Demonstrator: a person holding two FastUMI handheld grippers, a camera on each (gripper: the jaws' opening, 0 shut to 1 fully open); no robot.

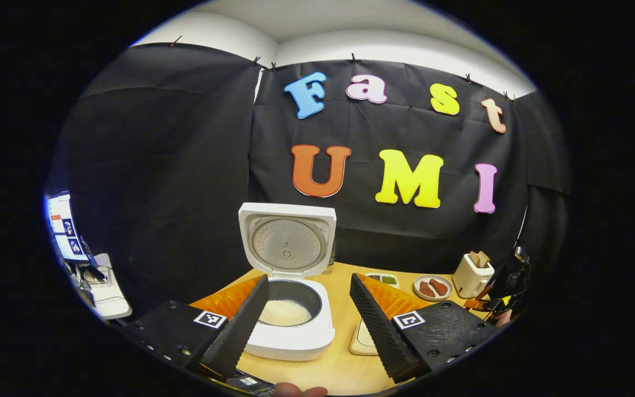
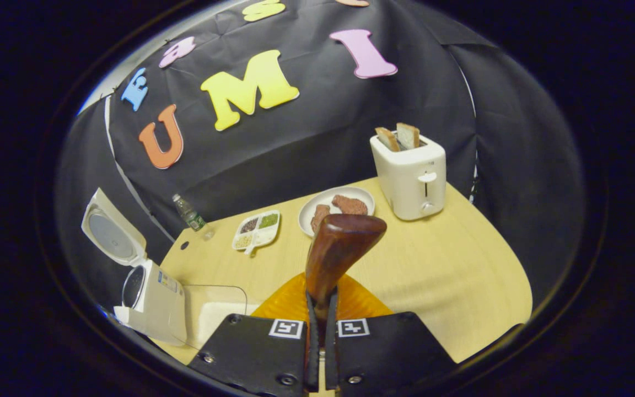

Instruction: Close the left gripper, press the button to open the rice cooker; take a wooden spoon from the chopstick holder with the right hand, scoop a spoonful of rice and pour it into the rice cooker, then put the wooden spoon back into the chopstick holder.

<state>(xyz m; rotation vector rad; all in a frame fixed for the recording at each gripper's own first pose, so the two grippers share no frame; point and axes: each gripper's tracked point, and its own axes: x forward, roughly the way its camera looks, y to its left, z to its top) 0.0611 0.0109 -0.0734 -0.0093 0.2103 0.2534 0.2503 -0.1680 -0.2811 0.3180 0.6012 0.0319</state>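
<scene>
The white rice cooker (image 1: 290, 331) stands open, its lid (image 1: 287, 240) tipped up and white rice (image 1: 284, 312) in the pot. My left gripper (image 1: 307, 278) is open, with its fingers on either side of the cooker and a little in front of it. In the right gripper view the cooker (image 2: 152, 300) sits at the lower left. My right gripper (image 2: 320, 300) is shut on the handle of a dark wooden spoon (image 2: 342, 242), whose rounded end points up and away over the table. A clear box of rice (image 2: 213, 314) lies beside the cooker.
A white toaster (image 2: 411, 173) with two slices stands at the back right of the wooden table (image 2: 450, 270). Nearby are a plate of meat (image 2: 337, 208), a divided dish of grains (image 2: 257, 229) and a small bottle (image 2: 188, 212). A monitor (image 1: 64, 226) sits far left.
</scene>
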